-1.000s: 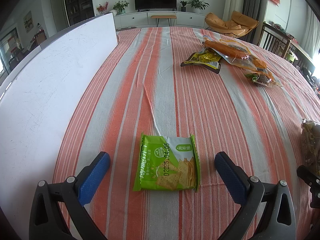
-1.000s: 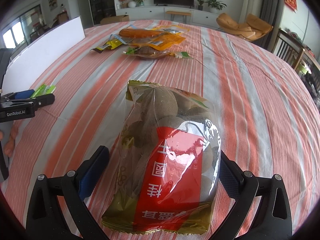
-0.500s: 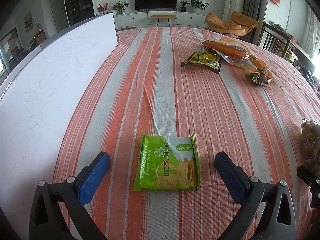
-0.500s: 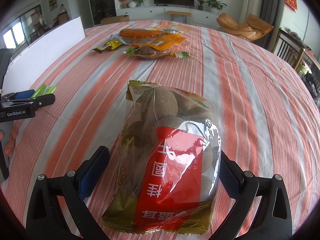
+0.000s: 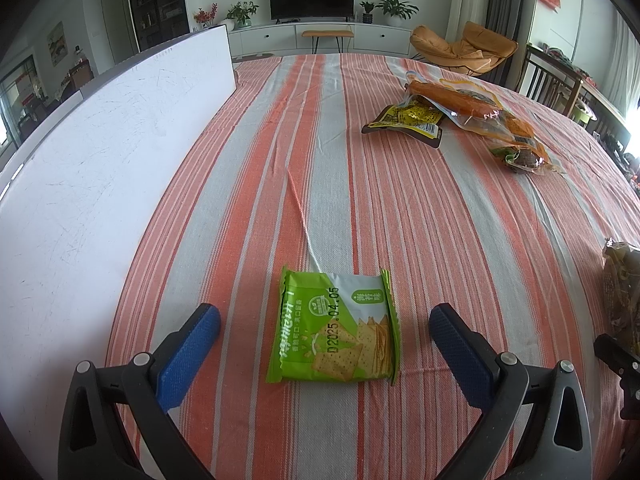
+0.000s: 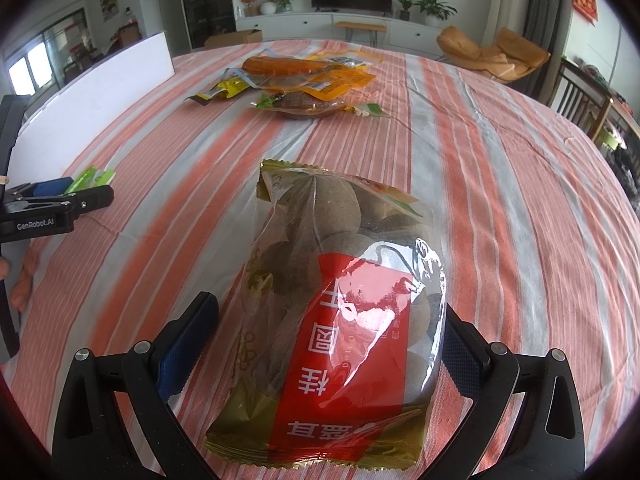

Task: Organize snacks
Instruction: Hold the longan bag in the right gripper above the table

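A green cracker packet (image 5: 335,330) lies flat on the striped tablecloth (image 5: 400,208), between the wide-apart blue pads of my open left gripper (image 5: 325,320). Neither pad touches it. In the right wrist view a clear bag of brown round fruit with a red label (image 6: 332,320) lies between the fingers of my open right gripper (image 6: 332,316); whether the bag touches the right pad I cannot tell. The left gripper (image 6: 60,200) shows at the left edge there, with the green packet (image 6: 90,178) beside it.
A white board (image 5: 100,168) stands along the table's left side. A pile of snack packs lies far across the cloth: a yellow-black packet (image 5: 404,120), an orange sausage pack (image 5: 456,100) and a dark brown pack (image 5: 520,158). Chairs stand beyond the right edge.
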A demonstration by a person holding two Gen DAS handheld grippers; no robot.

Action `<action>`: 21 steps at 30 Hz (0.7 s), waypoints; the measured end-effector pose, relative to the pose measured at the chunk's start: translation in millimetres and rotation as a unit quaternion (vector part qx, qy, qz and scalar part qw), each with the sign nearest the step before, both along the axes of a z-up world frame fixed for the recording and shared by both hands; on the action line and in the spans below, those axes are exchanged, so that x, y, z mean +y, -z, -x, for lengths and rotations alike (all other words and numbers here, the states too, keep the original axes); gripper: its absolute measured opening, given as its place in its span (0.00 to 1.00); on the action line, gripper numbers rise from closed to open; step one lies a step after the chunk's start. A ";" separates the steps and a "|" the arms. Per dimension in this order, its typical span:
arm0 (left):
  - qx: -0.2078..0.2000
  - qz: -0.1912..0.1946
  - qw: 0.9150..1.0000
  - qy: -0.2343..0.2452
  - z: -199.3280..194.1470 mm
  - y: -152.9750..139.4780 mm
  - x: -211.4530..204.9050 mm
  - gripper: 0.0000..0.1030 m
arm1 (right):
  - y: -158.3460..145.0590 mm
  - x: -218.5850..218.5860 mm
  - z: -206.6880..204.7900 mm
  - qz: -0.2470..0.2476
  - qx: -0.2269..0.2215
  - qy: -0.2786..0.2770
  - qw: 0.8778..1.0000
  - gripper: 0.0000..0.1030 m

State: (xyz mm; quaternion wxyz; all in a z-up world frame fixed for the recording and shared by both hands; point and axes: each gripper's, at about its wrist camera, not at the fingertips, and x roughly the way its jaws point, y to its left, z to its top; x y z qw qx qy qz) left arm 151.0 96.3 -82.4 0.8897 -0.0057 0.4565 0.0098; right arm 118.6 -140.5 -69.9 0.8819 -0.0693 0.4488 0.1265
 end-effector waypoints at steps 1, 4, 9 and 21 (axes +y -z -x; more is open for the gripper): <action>0.000 0.000 1.000 0.000 0.0 0.1 0.0 1.00 | -0.2 0.3 0.3 0.000 0.000 -0.001 1.000 1.00; 0.000 0.000 1.000 0.000 0.6 -0.4 0.4 1.00 | 0.6 1.5 -0.9 0.000 0.000 -0.003 1.000 1.00; 0.000 0.000 1.000 0.000 0.5 -0.2 0.2 1.00 | 0.6 1.6 -0.7 -0.001 0.000 -0.004 1.000 1.00; 0.024 0.006 0.999 0.035 -1.5 -1.8 1.1 1.00 | 0.6 1.5 -0.1 -0.001 0.000 -0.004 1.000 1.00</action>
